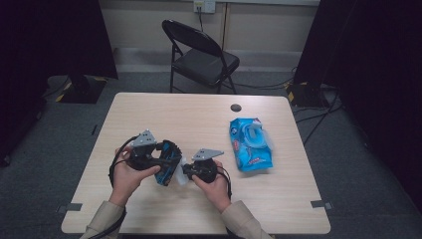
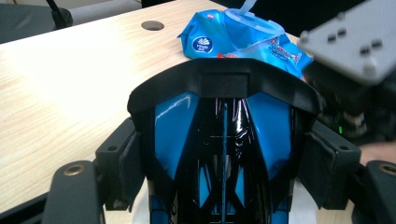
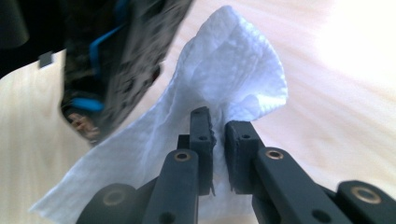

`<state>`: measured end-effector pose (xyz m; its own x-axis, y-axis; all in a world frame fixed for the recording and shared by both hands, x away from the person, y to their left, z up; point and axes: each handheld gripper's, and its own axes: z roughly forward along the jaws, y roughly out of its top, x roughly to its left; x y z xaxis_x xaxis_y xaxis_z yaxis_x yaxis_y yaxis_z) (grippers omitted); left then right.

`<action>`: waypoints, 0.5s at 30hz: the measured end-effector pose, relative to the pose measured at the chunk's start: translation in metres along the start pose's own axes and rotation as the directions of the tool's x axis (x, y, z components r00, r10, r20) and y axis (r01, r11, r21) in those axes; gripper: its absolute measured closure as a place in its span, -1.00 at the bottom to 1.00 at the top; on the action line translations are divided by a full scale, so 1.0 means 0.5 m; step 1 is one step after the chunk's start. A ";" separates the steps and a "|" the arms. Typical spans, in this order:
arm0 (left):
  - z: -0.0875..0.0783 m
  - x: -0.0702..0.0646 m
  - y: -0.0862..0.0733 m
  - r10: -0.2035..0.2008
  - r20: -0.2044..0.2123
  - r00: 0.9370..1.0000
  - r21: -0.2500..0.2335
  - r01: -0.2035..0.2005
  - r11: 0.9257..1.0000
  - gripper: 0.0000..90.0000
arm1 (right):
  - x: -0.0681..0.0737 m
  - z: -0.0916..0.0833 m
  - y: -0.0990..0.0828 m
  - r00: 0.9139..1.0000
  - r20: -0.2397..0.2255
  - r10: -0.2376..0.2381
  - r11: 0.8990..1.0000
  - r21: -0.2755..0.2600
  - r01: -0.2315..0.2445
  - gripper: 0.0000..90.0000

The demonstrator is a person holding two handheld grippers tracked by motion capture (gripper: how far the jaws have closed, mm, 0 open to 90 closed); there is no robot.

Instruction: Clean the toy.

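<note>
I have the left gripper [image 1: 160, 164] clamped wide across a black-and-blue plastic sandal-like shoe [image 2: 223, 140], its pads pressing the shoe's sides. My right gripper [image 3: 218, 133] is pinched nearly closed on a white crumpled wet wipe [image 3: 224, 79], which sits just beside the shoe. I judge the wipe already pulled from the blue plastic wipe pack [image 1: 251, 144], whose flap stands open beyond the right gripper; wiping the shoe looks barely begun. The right gripper view shows the pinch on the wipe closely; the high view shows both hands together on the light wooden table [image 1: 174, 114].
</note>
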<state>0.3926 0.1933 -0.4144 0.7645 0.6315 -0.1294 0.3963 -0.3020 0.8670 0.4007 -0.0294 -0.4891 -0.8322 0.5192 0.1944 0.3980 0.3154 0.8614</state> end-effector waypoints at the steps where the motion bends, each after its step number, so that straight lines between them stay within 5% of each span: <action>1: 0.001 0.000 0.000 0.003 0.000 1.000 -0.001 -0.003 1.000 -0.43 | -0.006 -0.005 0.003 1.000 0.004 0.005 1.000 -0.007 -0.005 0.85; 15: 0.004 -0.001 -0.003 0.003 0.002 1.000 0.007 -0.003 1.000 -0.43 | -0.053 -0.072 0.069 0.997 0.078 0.003 0.996 -0.091 0.004 0.85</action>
<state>0.3929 0.1919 -0.4164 0.7666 0.6293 -0.1279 0.3975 -0.3085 0.8642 0.4226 -0.0607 -0.4479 -0.7983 0.5808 0.1595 0.3576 0.2440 0.9014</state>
